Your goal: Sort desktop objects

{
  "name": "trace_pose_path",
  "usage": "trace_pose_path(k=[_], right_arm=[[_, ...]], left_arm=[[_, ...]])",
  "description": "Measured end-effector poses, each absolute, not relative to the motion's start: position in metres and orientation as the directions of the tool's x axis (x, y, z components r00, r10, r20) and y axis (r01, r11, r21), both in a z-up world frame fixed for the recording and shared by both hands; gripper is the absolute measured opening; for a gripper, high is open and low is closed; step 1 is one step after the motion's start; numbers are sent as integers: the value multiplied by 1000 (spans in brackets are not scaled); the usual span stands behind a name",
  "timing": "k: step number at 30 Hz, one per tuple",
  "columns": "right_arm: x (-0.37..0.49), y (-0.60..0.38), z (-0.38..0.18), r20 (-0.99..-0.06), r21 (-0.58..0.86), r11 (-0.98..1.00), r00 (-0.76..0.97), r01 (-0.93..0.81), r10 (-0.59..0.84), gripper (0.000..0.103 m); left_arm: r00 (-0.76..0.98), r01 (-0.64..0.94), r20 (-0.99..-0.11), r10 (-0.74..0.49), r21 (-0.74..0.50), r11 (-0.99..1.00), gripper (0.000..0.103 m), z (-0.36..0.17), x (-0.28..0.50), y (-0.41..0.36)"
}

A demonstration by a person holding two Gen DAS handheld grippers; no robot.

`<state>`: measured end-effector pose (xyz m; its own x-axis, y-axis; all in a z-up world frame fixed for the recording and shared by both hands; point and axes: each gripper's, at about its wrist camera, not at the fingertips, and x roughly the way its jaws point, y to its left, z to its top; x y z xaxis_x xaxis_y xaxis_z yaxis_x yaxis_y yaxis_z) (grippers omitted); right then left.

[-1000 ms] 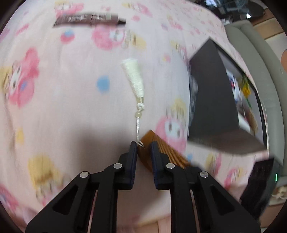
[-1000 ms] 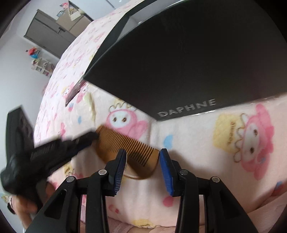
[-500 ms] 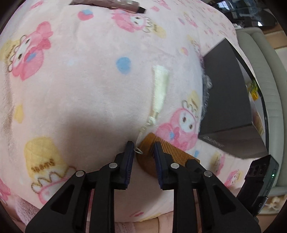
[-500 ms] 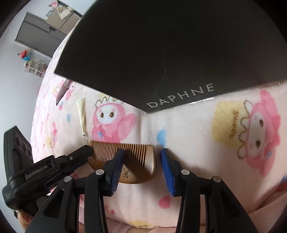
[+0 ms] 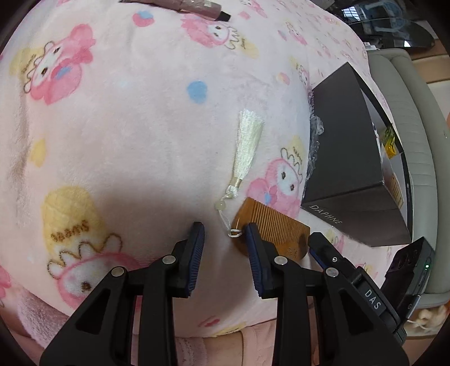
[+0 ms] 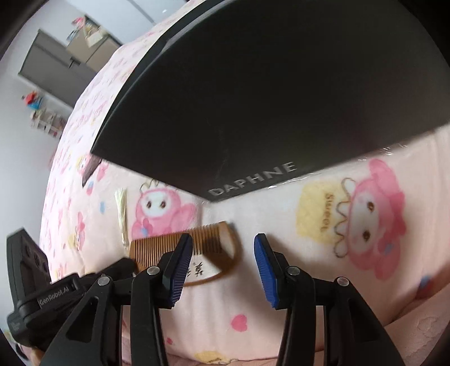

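A brown wooden comb (image 5: 277, 232) with a cream tassel (image 5: 247, 146) lies flat on the pink cartoon blanket (image 5: 126, 126), close to a black DAPHNE box (image 5: 348, 157). My left gripper (image 5: 225, 239) is open, its jaws apart at the comb's tassel end, the cord ring between them. My right gripper (image 6: 222, 250) is open at the comb's other end; its left finger overlaps the comb (image 6: 208, 247), its right finger is past the comb's end. The box (image 6: 281, 98) fills the top of the right wrist view. Each gripper shows in the other's view.
A dark flat packet (image 5: 182, 5) lies at the far edge of the blanket. The open box holds several items (image 5: 389, 140). A grey sofa edge (image 5: 407, 112) runs on the right. A cabinet (image 6: 62, 64) stands in the background of the right wrist view.
My left gripper has opened and let go of the comb's tassel end. The comb now lies flat on the blanket. My right gripper has opened wider and shifted right along the comb.
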<state>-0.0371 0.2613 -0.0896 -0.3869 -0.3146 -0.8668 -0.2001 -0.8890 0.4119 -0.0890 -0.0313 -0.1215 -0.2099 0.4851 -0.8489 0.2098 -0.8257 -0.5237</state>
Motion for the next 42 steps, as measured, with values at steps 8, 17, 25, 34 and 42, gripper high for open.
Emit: trace_pose_path(k=[8,17,25,34,42], right_arm=[[-24,259,-70,-813,474,-875,-430,-98,-393,42],[-25,283,-90,-866,431,-883,-361,-186,-347,42],[-12,291,-78,-832,468,-874,-396,-128,-387,43],[-10,295,-101,-860,458,-876,-322,-150,-395,43],[3,305,-94,-838,479,-873,-347,-96,-422,43]], left_arm=[[-211,136,-827,520,-552,-823,29,-108,-79,-24],[-284,220,-836,470,-534,-817,30,-115,-87,-38],[-229,151,-817,529,-566,-810,32,-118,-83,-20],[-198,199,-849,490,-524,-828,31,-133,-86,-18],[-208,175,-822,530,-564,-807,38,-133,-82,-12]])
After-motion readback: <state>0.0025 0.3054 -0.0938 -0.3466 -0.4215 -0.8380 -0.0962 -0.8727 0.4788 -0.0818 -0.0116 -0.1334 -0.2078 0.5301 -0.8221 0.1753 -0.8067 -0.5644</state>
